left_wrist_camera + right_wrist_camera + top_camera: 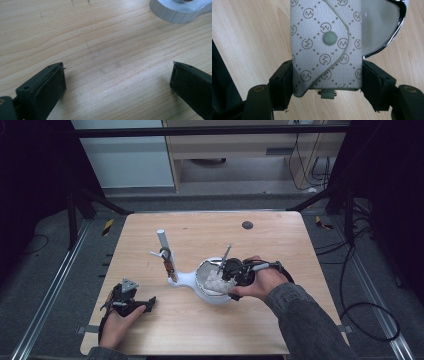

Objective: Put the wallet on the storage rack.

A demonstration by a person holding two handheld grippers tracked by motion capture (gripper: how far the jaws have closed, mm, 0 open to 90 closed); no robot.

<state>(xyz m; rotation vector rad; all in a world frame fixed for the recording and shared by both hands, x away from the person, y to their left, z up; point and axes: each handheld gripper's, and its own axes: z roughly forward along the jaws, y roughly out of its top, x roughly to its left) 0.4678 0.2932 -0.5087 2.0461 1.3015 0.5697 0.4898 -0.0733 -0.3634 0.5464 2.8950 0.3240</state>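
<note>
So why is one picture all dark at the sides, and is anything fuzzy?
High view: light falls on the table, the room around it is dark. Left gripper view: soft glare on the wood, near jaws blurry. Right gripper view: the pouch is sharp, the shiny rim glints.

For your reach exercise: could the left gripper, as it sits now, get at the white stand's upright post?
Probably yes. The left gripper is open and holds nothing, and bare table lies between it and the post; the right gripper, clamping the pouch, sits off to the side.

a stand (pixel 172 270) sits mid-desk (pixel 200 335), a mirror (pixel 212 287) on its right. over the mirror, the right gripper (pixel 227 275) holds a pouch (pixel 325 47) between its fingers (pixel 284 82). the left gripper (pixel 131 302) rests near the desk's front left.
</note>
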